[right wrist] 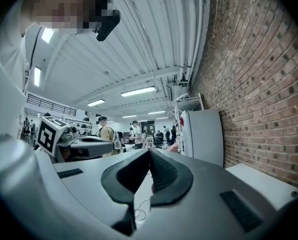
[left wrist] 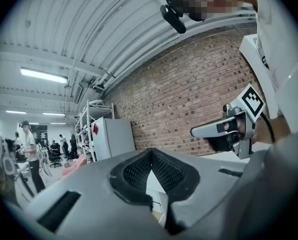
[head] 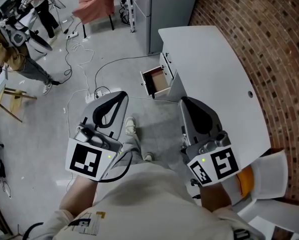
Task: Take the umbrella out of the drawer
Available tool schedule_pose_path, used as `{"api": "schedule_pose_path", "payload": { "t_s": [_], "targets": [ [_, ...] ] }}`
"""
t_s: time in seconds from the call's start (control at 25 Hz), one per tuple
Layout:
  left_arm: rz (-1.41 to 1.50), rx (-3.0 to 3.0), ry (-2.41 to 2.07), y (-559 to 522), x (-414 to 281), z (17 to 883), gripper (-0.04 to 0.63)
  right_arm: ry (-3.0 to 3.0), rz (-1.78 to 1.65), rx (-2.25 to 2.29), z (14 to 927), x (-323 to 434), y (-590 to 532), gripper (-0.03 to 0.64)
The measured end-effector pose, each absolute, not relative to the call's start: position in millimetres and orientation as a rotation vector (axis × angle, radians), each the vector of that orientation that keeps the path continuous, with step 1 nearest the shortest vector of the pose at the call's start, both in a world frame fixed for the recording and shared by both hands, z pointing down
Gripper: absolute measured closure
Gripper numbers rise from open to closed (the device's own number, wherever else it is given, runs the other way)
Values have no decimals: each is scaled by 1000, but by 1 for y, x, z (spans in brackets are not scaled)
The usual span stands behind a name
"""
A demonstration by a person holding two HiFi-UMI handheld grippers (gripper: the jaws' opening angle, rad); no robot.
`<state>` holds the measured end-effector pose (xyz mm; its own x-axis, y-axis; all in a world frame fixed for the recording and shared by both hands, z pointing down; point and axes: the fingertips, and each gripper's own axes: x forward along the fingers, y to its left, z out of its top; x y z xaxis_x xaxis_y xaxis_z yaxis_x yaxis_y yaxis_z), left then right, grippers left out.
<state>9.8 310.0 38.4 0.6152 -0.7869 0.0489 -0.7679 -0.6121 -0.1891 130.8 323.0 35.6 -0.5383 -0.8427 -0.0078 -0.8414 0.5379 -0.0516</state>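
In the head view a small drawer [head: 156,81] stands pulled out from under the white desk [head: 214,69]. Its wooden inside shows, and I see no umbrella in any view. Both grippers are held level in front of the person's chest, short of the drawer. The left gripper [head: 122,95] is shut with nothing between its fingertips, which also meet in its own view [left wrist: 149,151]. To its right, the right gripper [head: 183,101] is shut and empty too, its tips together [right wrist: 149,151]. Each gripper shows in the other's view: the right gripper [left wrist: 223,129] and the left gripper [right wrist: 84,146].
Cables and a power strip [head: 93,97] lie on the grey floor left of the drawer. A grey cabinet [head: 164,9] and a pink chair [head: 96,4] stand beyond. A brick wall [head: 269,44] runs along the right. People [head: 19,34] stand at far left. An orange object [head: 244,181] is by the right hand.
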Motion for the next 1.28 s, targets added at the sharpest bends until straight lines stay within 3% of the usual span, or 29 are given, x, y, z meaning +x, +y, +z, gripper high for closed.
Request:
{"api": "schedule_pose_path", "payload": {
  "t_s": [0.64,1.28],
  "targets": [
    [-197,-2735,1274,240,6,57,588,2779,-89,-1505,56,115,251,609],
    [-238,-2814,1217,97,-31,76,588,2775,-154,-1593,71,75,109,609]
  ]
}}
